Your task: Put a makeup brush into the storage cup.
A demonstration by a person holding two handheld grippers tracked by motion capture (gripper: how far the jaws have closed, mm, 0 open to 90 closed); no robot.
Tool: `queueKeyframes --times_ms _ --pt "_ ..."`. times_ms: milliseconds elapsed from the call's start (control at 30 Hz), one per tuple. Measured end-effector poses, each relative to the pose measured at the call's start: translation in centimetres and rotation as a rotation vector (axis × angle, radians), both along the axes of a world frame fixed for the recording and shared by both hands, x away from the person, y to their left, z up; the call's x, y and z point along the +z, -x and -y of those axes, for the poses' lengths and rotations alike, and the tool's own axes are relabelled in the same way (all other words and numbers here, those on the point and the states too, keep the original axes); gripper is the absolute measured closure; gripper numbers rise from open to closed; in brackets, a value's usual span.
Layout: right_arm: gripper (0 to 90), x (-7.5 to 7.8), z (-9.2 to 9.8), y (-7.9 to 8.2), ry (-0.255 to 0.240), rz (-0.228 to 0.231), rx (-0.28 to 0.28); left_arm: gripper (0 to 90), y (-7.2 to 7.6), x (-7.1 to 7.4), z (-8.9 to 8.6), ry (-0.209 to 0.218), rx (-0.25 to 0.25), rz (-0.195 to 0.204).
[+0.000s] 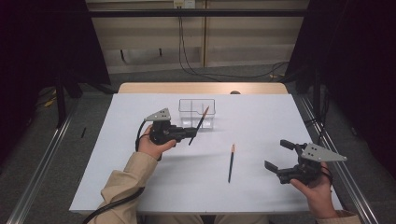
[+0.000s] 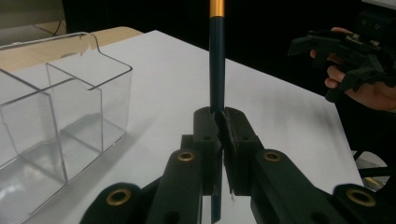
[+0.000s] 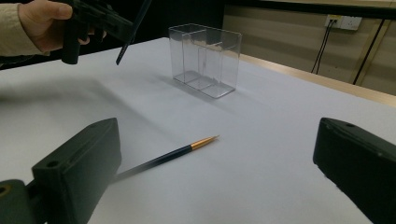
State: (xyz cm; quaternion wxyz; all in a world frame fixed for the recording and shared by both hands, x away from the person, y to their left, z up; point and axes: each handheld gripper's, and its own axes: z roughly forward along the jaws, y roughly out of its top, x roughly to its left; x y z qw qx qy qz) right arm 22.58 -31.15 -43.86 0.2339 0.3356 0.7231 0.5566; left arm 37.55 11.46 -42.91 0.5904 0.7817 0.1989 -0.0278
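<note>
My left gripper (image 1: pixel 191 133) is clamping one dark pencil (image 1: pixel 199 123) up off the table, seemingly just in front of the clear box (image 1: pixel 196 108). My right gripper (image 1: pixel 276 155) is hanging wide open near the other pencil (image 1: pixel 230 162), which is lying flat.

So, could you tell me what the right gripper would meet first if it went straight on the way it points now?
Probably the pencil on the table: it lies just ahead of the open right gripper, between its jaws' lines. Whether the jaws would pass above it is hard to judge. Farther on stands the clear box.
</note>
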Motion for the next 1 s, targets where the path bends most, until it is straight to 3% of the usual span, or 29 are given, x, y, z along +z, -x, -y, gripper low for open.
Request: queueKeyframes --times_ms 233,533,1000 --pt "0.4 0.0 -0.2 -0.3 0.0 -0.002 0.006 84.7 0.6 -0.3 0.5 0.038 0.01 0.023" --pt "0.4 -0.3 -0.8 -0.8 -0.006 -0.017 0.027 84.7 1.2 -0.5 1.2 0.075 0.002 0.016" --pt "0.3 -0.2 -1.5 -1.1 0.008 -0.012 0.041 84.7 1.7 -0.4 1.8 0.087 -0.035 0.02"
